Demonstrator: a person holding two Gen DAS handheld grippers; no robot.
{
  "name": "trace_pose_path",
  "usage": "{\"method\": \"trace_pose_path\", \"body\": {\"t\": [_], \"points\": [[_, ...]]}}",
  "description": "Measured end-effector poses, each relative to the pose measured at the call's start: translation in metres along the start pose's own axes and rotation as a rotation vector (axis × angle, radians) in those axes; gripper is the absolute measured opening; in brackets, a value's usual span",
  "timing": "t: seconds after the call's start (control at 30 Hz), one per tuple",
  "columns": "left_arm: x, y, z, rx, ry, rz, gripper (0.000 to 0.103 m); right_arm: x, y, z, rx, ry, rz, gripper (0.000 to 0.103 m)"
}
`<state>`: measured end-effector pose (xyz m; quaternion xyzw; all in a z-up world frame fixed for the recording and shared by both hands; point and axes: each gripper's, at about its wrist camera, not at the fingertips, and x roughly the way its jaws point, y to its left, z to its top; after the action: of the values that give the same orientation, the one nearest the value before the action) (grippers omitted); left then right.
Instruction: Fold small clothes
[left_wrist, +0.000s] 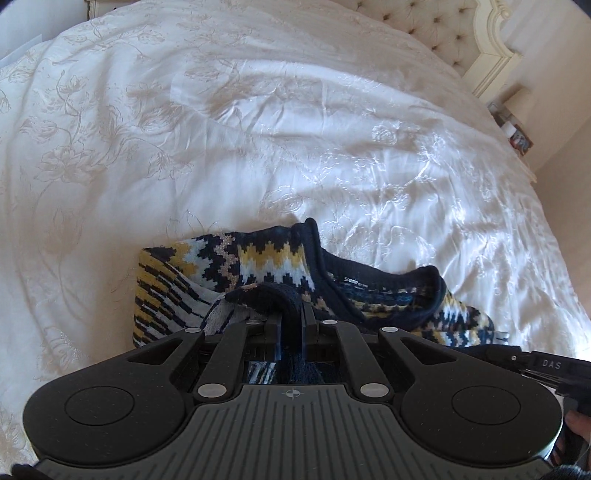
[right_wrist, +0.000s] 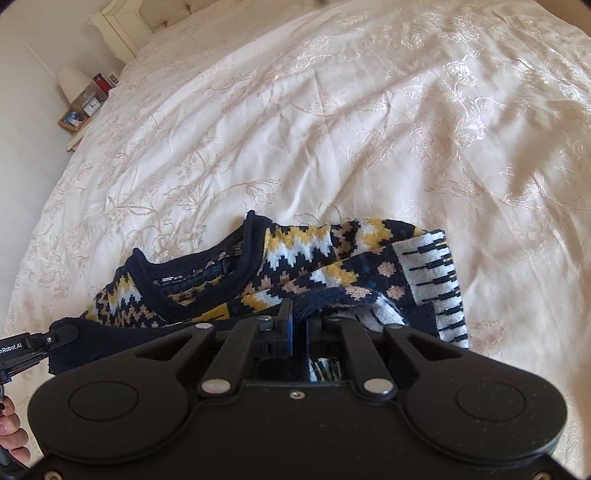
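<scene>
Left wrist view: the black left gripper (left_wrist: 291, 314), tilted downward, is pinched on a dark ribbed hem of the navy, yellow and white zigzag-knit sweater (left_wrist: 273, 258), which lies bunched on the glossy cream floral-embroidered bedspread (left_wrist: 258, 129).

Right wrist view: the right gripper (right_wrist: 299, 319) is likewise clamped on the sweater (right_wrist: 314, 258) edge. Only here, beyond the sweater, a small bedside clock (right_wrist: 90, 107) shows.
</scene>
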<state>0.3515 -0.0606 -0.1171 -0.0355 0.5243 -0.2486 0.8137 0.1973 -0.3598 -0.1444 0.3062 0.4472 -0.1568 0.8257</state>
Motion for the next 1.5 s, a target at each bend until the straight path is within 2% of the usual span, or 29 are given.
{"method": "trace_pose_path", "body": {"t": [0.03, 0.07, 0.13, 0.2, 0.27, 0.3, 0.33, 0.37, 0.5, 0.57, 0.63, 0.73, 0.87, 0.97, 1.03, 1.13, 1.17, 1.27, 1.37, 1.4, 1.5], "points": [[0.005, 0.002, 0.002, -0.007, 0.006, 0.006, 0.011, 0.003, -0.001, 0.001, 0.005, 0.006, -0.005, 0.021], [0.009, 0.003, 0.005, -0.014, 0.011, 0.01, 0.011, 0.008, -0.001, 0.004, 0.012, 0.014, -0.01, 0.021], [0.016, 0.006, 0.011, -0.025, 0.015, 0.024, 0.018, 0.015, -0.003, 0.008, 0.02, 0.021, -0.023, 0.022], [0.024, 0.01, 0.018, -0.039, 0.012, 0.034, 0.026, 0.02, -0.004, 0.012, 0.023, 0.022, -0.031, 0.033], [0.029, 0.014, 0.024, -0.057, 0.014, 0.039, 0.031, 0.024, -0.005, 0.017, 0.029, 0.005, -0.037, 0.055], [0.031, 0.016, 0.028, -0.063, 0.007, 0.05, 0.037, 0.024, -0.005, 0.019, 0.028, -0.011, -0.043, 0.06], [0.031, 0.017, 0.031, -0.067, -0.006, 0.06, 0.041, 0.024, -0.004, 0.021, 0.021, -0.028, -0.054, 0.069], [0.03, 0.018, 0.036, -0.069, -0.022, 0.071, 0.044, 0.023, -0.002, 0.023, 0.005, -0.046, -0.075, 0.074], [0.02, 0.013, 0.052, -0.042, -0.055, 0.116, 0.05, 0.016, 0.01, 0.029, -0.073, -0.083, -0.12, 0.076], [0.011, 0.004, 0.055, -0.001, -0.083, 0.153, 0.058, 0.009, 0.021, 0.027, -0.124, -0.111, -0.15, 0.084], [0.001, -0.005, 0.052, 0.042, -0.111, 0.174, 0.061, 0.005, 0.033, 0.02, -0.182, -0.135, -0.167, 0.087], [-0.007, -0.021, 0.038, 0.114, -0.121, 0.158, 0.069, 0.008, 0.053, 0.005, -0.287, -0.128, -0.175, 0.093], [0.019, -0.04, 0.009, 0.266, -0.005, 0.148, 0.072, 0.038, 0.073, -0.014, -0.426, -0.031, -0.175, 0.094], [0.052, -0.035, -0.009, 0.344, 0.076, 0.25, 0.072, 0.067, 0.077, -0.018, -0.492, 0.044, -0.214, 0.093], [0.069, -0.019, -0.015, 0.352, 0.127, 0.322, 0.074, 0.079, 0.07, -0.015, -0.486, 0.064, -0.242, 0.095], [0.075, 0.002, -0.013, 0.348, 0.131, 0.326, 0.089, 0.091, 0.059, -0.007, -0.473, 0.077, -0.269, 0.097], [0.076, 0.002, -0.012, 0.377, 0.13, 0.35, 0.092, 0.093, 0.058, -0.004, -0.473, 0.082, -0.28, 0.101], [0.079, -0.001, -0.011, 0.441, 0.127, 0.386, 0.097, 0.097, 0.056, 0.001, -0.45, 0.092, -0.284, 0.101], [0.073, -0.002, -0.006, 0.396, 0.134, 0.382, 0.094, 0.093, 0.058, 0.003, -0.427, 0.088, -0.283, 0.101], [0.066, -0.005, -0.003, 0.372, 0.124, 0.373, 0.091, 0.088, 0.06, 0.003, -0.425, 0.075, -0.281, 0.101], [0.04, -0.016, -0.001, 0.33, 0.082, 0.337, 0.091, 0.064, 0.066, -0.004, -0.42, 0.028, -0.26, 0.101]]}}
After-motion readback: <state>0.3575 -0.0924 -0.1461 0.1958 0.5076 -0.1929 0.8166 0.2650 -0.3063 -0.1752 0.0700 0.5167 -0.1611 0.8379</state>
